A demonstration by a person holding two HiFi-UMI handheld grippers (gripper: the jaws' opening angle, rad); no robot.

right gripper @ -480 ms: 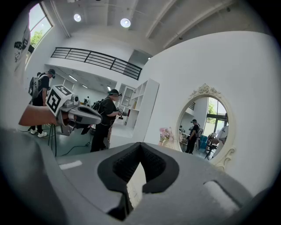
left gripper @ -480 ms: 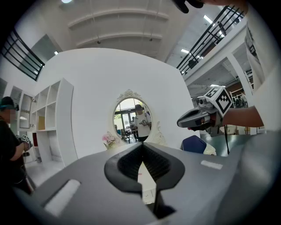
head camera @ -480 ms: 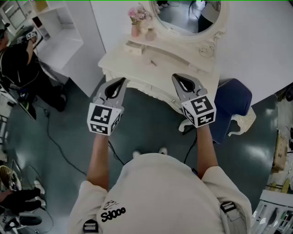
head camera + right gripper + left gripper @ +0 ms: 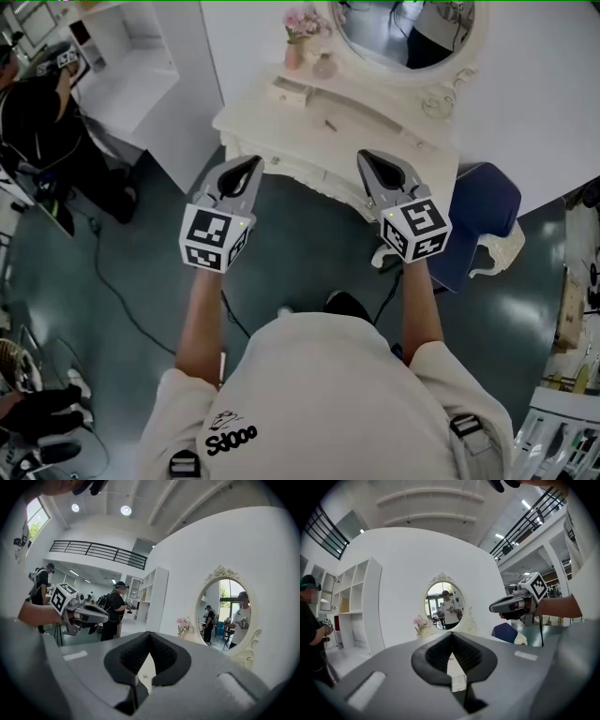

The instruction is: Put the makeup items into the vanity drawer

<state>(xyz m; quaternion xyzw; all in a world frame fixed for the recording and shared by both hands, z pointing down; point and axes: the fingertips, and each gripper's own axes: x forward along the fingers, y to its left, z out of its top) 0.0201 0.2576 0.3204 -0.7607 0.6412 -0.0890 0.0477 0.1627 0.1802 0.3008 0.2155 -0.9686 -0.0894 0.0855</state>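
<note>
The cream vanity table (image 4: 375, 141) stands ahead under its oval mirror (image 4: 403, 33). On its top lie a thin dark makeup stick (image 4: 330, 124), a small round bottle (image 4: 324, 66) and a little drawer box (image 4: 289, 91). The drawers in the vanity's front look closed. My left gripper (image 4: 251, 164) is shut and empty, held over the floor just short of the table's front edge. My right gripper (image 4: 366, 157) is shut and empty too, level with it and to its right. Each gripper view shows closed jaws, the left gripper (image 4: 451, 634) and the right gripper (image 4: 149, 634).
A blue upholstered stool (image 4: 483, 206) stands right of the vanity. A pink vase of flowers (image 4: 296, 42) sits at the table's back left. A white shelf unit (image 4: 141, 66) and a person in black (image 4: 37, 131) are at the left. Cables run across the dark floor (image 4: 122, 300).
The view has shifted, so the vanity sits a little further right and closer. Both grippers stay shut, side by side. One foot has stepped forward.
</note>
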